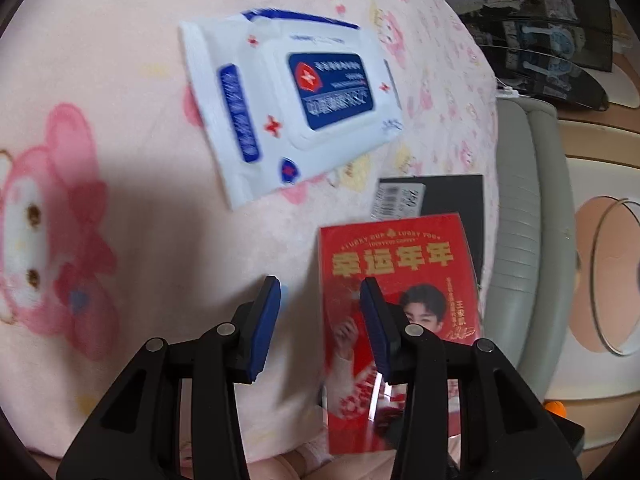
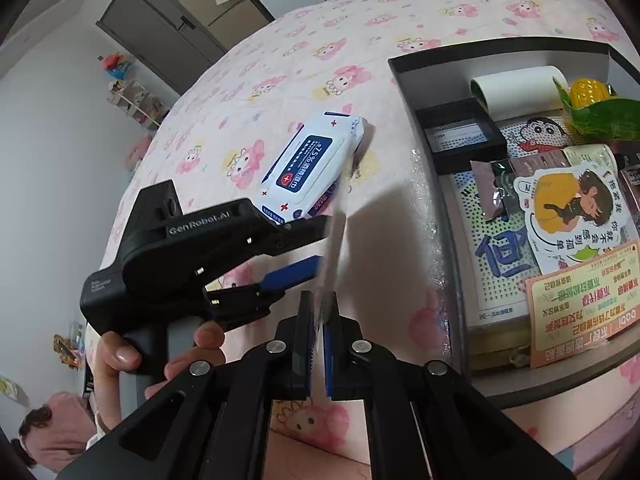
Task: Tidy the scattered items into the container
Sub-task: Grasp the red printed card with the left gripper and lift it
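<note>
A red card in a clear sleeve (image 1: 400, 276) is held upright over the pink bedspread; in the right wrist view the card (image 2: 334, 236) shows edge-on. My right gripper (image 2: 320, 304) is shut on its lower end. My left gripper (image 1: 322, 308) is open, and its right finger overlaps the card's face. In the right wrist view, the left gripper (image 2: 322, 240) has its tips right at the card. A white and blue wet wipes pack (image 1: 292, 108) (image 2: 308, 168) lies flat on the bed beyond. The black tray (image 2: 480, 46) at the right holds several items.
Inside the tray are a small black box (image 2: 460, 136), a white roll (image 2: 516, 88), a toy corn (image 2: 588, 92), stickers and leaflets. A black box with a barcode (image 1: 448, 196) shows behind the card. A grey padded bed edge (image 1: 520, 200) borders the bedspread. A person's hand (image 2: 120, 356) grips the left gripper's handle.
</note>
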Demonstrator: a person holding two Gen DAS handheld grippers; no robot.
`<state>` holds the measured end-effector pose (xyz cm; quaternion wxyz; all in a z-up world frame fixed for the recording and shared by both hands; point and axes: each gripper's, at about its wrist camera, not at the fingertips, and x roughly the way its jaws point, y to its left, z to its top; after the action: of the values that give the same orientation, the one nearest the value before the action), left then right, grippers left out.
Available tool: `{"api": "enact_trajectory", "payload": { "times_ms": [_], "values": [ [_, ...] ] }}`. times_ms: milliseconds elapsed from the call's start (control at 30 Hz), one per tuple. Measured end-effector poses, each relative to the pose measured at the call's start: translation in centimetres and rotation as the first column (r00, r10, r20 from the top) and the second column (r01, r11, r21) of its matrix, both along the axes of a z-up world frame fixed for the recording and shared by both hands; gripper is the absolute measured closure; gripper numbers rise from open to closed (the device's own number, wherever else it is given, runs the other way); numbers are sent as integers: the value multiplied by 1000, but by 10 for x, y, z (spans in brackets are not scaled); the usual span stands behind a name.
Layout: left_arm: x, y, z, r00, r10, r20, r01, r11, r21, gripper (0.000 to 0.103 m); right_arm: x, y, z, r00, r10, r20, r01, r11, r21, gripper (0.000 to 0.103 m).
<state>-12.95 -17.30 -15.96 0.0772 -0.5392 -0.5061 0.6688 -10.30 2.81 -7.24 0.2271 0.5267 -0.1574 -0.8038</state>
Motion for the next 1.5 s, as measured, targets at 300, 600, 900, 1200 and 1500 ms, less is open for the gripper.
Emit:
{"api": "enact_trajectory", "payload": {
  "times_ms": [300, 600, 900, 1200, 1500],
  "values": [
    [0, -2, -2, 1000, -9, -20, 10, 998, 56, 57, -7, 12, 15, 999, -26, -39, 26, 999, 19, 101],
    [1, -7, -3, 999, 17, -33, -14, 996, 84, 55, -11, 43, 28, 997, -62, -42, 62, 998, -4, 101],
    [-8, 24, -15, 998, -58, -4, 58, 992, 110, 44, -12, 62, 39, 995, -83, -58, 82, 996, -23, 101],
    [-10, 39, -2, 990, -124, -70, 132, 984, 119, 72, -16, 62, 35, 996, -74, -58, 76, 997, 25, 100],
    [-10, 37, 6, 984, -146, -103, 155, 983, 94, 66, -27, 54, 22, 997, -47, -63, 52, 996, 79, 99]
  ]
}}
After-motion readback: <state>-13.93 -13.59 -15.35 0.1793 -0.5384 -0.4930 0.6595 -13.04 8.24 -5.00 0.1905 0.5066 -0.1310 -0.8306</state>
